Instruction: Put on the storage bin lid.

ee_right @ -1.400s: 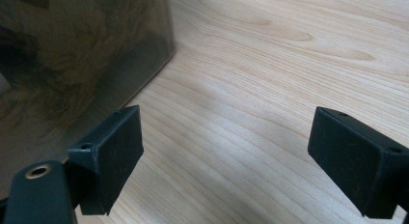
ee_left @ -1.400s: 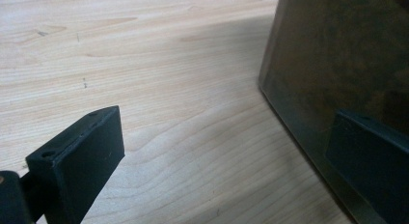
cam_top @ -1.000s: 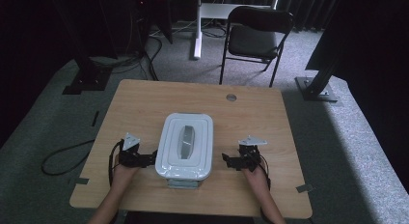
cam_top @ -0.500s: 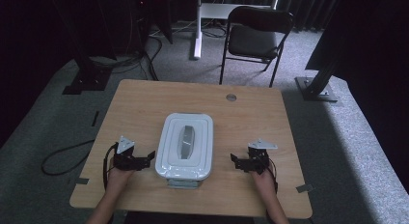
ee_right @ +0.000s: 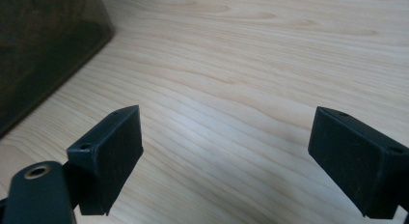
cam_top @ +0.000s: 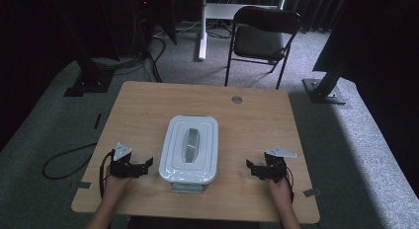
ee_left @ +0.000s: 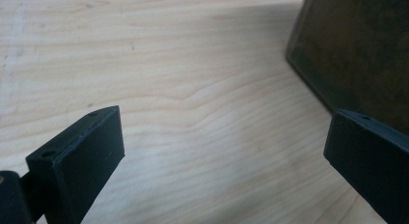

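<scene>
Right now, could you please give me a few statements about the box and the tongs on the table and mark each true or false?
1. The white lidded box sits between the two tongs. True.
2. The left tongs are clamped on the box. False: their jaws are open, apart from it.
3. The right tongs are open, with bare table between the jaws. True.
4. The box's lid lies beside it. False: the lid is on.
5. A chair stands beyond the table. True.
</scene>
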Available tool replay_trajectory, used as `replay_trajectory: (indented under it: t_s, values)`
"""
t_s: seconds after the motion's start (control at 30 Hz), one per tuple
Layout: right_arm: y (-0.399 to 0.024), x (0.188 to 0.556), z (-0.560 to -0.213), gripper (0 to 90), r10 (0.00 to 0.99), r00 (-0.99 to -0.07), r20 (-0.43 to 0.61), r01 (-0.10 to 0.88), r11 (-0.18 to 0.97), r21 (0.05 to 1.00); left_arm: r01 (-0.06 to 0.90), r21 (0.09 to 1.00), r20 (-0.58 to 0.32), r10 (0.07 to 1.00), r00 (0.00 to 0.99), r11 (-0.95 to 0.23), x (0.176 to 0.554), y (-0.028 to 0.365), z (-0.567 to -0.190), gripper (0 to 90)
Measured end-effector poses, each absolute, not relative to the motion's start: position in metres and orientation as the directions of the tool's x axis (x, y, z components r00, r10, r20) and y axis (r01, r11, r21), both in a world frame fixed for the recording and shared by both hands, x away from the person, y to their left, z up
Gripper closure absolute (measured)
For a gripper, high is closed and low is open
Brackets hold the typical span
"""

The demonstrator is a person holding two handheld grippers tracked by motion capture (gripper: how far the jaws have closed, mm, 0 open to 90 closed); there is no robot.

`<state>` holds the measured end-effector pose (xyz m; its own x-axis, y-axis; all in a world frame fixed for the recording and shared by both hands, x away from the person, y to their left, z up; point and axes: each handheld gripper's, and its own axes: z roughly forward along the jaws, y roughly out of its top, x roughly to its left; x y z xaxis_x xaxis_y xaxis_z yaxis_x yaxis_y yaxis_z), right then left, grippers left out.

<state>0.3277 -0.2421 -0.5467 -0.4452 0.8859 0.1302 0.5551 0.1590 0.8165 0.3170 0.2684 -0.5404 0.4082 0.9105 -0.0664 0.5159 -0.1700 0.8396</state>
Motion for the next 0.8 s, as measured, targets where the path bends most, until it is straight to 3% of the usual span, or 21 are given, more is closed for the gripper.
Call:
replay_trajectory:
  t_s: [0.8]
  values:
    - [-0.279, 0.309, -0.554, 11.1, 0.939, -0.331, 0.091, 0.567, 0.121, 0.815, 0.546, 0.828, -0.072, 0.942, 0.328, -0.127, 0.298, 0.300, -0.549, 1.2]
